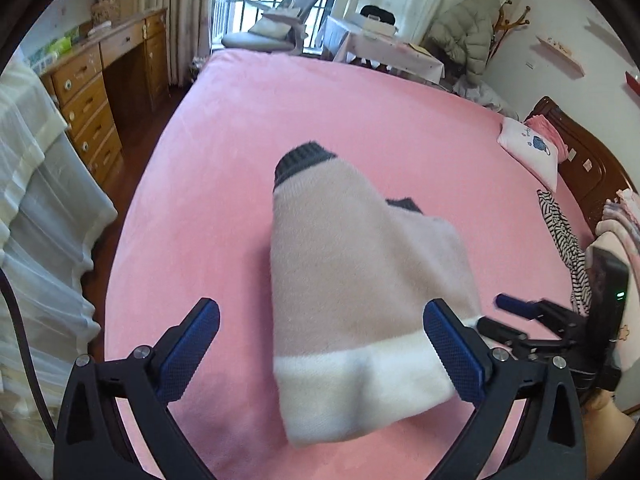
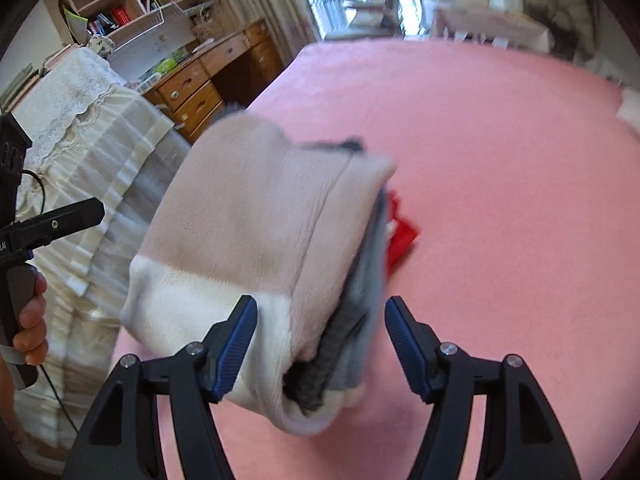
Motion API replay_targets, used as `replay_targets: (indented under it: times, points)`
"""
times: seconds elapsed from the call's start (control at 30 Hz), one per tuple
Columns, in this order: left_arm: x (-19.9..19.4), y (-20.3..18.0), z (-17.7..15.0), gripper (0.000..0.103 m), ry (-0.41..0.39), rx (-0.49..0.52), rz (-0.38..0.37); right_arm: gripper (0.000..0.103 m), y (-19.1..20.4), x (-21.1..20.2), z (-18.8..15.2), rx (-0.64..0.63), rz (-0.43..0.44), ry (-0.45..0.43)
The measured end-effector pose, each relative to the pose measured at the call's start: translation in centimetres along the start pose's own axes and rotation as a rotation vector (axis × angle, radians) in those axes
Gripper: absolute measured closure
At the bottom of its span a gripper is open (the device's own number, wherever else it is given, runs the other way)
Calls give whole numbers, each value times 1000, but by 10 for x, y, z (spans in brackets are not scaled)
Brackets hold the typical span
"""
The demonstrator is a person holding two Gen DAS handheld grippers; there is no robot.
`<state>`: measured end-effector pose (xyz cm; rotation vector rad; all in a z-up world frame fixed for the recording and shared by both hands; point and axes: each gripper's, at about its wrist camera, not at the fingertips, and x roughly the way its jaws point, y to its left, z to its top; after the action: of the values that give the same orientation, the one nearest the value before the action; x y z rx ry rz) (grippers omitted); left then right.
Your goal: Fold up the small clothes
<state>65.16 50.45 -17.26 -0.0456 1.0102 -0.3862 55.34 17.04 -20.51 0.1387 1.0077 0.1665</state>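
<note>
A small folded sweater (image 1: 352, 280), beige-pink with a white hem band and dark grey cuffs, lies on the pink bed (image 1: 320, 112). My left gripper (image 1: 320, 348) is open, its fingers on either side of the white hem end. My right gripper (image 2: 320, 344) is open around the sweater's folded edge (image 2: 280, 232), where grey and white layers show; the view is blurred. The right gripper also shows in the left wrist view (image 1: 516, 312) beside the sweater's right corner. A red item (image 2: 402, 232) peeks out behind the sweater.
A white pillow (image 1: 528, 152), a striped garment (image 1: 564, 240) and stacked pink clothes (image 1: 620, 220) lie by the wooden headboard at right. A wooden desk (image 1: 100, 80) and lace-covered furniture (image 1: 40, 200) stand left of the bed. An office chair (image 1: 280, 28) stands by the window.
</note>
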Motion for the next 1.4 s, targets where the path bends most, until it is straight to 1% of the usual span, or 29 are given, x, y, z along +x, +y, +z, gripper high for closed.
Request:
replay_targets:
  times: [0.07,0.1,0.17,0.23,0.27,0.3,0.33,0.37,0.4,0.5,0.57,0.6,0.7,0.77,0.87,0.93,0.97,1.07,1.1,1.17,1.3,1.4]
  points:
    - [0,-5,5,2,-6,11,-4,36,-3,-14,5,-12,-28,-32]
    - [-5,-7,4,2,-7,17,-12,36,-3,-19,6,-17,-26,-47]
    - [-2,-17,7,2,-3,33,-15,36,-1,-27,9,-31,-21,-83]
    - [7,-23,6,2,13,42,-1,38,6,-27,11,-50,-2,-92]
    - [10,-28,5,2,23,45,0,50,11,-25,12,-61,12,-89]
    - [18,-29,3,2,43,48,7,67,16,-20,11,-72,25,-79]
    - [24,-32,2,2,56,49,13,75,22,-9,11,-94,26,-41]
    - [33,-32,-1,2,75,51,24,86,26,-2,10,-104,21,-20]
    - [41,-31,-4,2,93,49,39,88,29,6,8,-115,9,5]
    - [64,-25,-12,2,153,18,65,88,36,24,2,-146,-45,41]
    - [78,-20,-20,2,196,-2,77,88,34,28,2,-144,-57,51]
    - [82,-18,-23,0,205,-12,73,88,33,29,2,-139,-63,54]
    - [88,-9,-27,0,214,-78,13,88,28,33,3,-129,-83,71]
    - [91,-6,-26,0,220,-114,-8,88,26,33,3,-126,-91,72]
    - [92,-6,-26,0,224,-128,-12,88,25,29,1,-124,-110,73]
    - [91,-5,-26,0,225,-128,1,86,24,26,0,-122,-119,69]
    - [89,-7,-26,0,223,-127,11,84,24,24,-1,-117,-121,68]
    - [78,-10,-26,0,209,-122,58,83,20,13,-3,-99,-120,52]
    - [74,-12,-26,1,202,-115,77,81,20,9,-4,-96,-130,47]
    - [63,-19,-26,1,187,-97,107,80,18,-4,-7,-91,-148,34]
    - [32,-39,-34,1,151,-66,127,80,10,-36,-16,-70,-146,14]
    - [4,-63,-44,1,131,-55,129,80,6,-63,-25,-47,-140,1]
